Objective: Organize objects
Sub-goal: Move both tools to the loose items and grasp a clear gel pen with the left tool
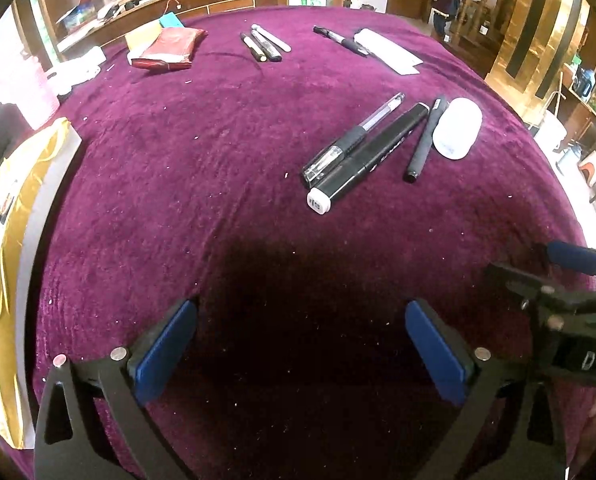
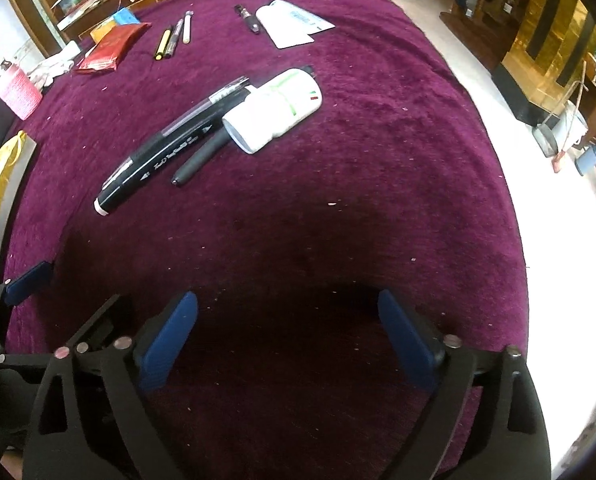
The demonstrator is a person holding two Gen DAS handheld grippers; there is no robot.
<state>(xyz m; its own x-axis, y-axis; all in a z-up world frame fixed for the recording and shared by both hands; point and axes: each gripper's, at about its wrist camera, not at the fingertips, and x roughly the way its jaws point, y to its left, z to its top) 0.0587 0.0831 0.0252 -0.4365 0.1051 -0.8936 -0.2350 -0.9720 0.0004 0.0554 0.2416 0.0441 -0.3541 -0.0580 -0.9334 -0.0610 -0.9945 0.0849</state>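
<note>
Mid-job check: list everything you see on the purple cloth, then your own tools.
clear pen: one, clear with black grip, near cluster
black marker: one, black, white end cap, touching the clear pen
slim black pen: one, beside the white bottle
white bottle: one, lying down
far pens: three, far centre
red packet: one, far left
white packet: one, far right, black pen alongside
left tool: open, empty
right tool: open, empty

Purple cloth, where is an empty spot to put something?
Bare cloth lies between the open left gripper and the black marker, and right of the white bottle toward the table edge. It is crowded around the far pens and red packet.
</note>
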